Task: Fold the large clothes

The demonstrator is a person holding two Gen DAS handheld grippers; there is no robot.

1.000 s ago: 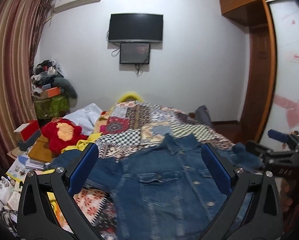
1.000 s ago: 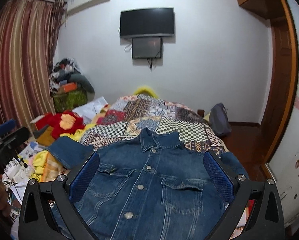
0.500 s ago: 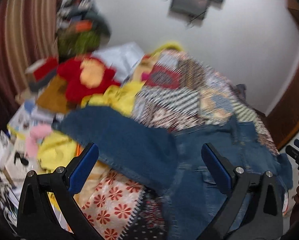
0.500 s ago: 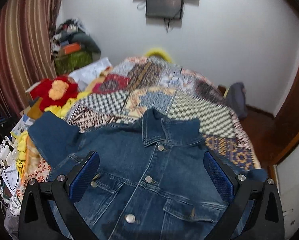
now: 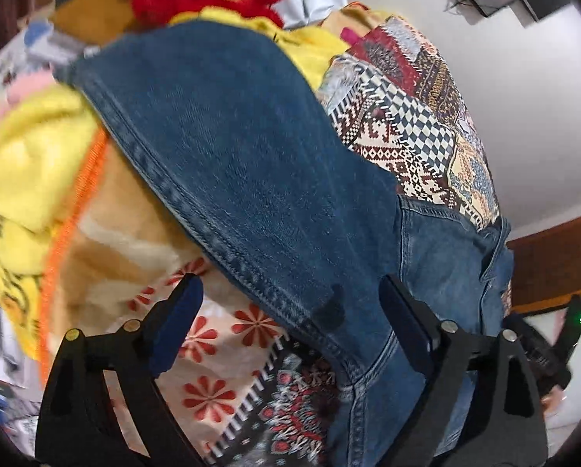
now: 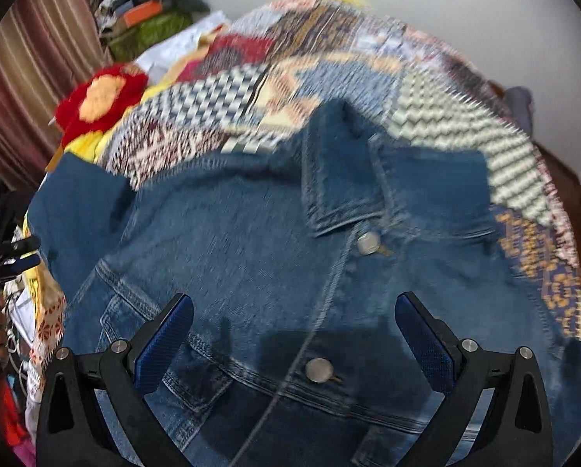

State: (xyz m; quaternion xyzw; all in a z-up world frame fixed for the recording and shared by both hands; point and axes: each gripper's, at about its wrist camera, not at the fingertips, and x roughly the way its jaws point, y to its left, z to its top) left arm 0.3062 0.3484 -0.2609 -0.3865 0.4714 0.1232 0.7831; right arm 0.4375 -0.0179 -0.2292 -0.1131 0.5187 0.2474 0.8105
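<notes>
A blue denim jacket point(image 6: 275, 257) lies front up, buttoned, on the patchwork bedspread point(image 6: 329, 78), collar toward the far wall. Its left sleeve point(image 5: 232, 148) stretches out to the left over yellow cloth. My left gripper point(image 5: 290, 303) is open and hovers close over the sleeve's lower seam near the armpit. My right gripper point(image 6: 294, 323) is open and empty, low over the jacket's chest, with a metal button point(image 6: 319, 369) between its fingers. The left gripper's handle shows at the left edge of the right wrist view point(image 6: 6, 257).
A red and orange plush point(image 6: 100, 97) and yellow cloth point(image 5: 30, 148) lie at the bed's left side. A floral blanket point(image 5: 212, 350) lies under the sleeve. Striped curtains point(image 6: 30, 58) and piled items point(image 6: 150, 11) stand at the left. A wooden door frame point(image 5: 555, 241) is at the right.
Both grippers have dropped toward the bed and tilted down. The left one swung left and closed in on the sleeve. The right one moved in over the jacket's chest. Both stay open.
</notes>
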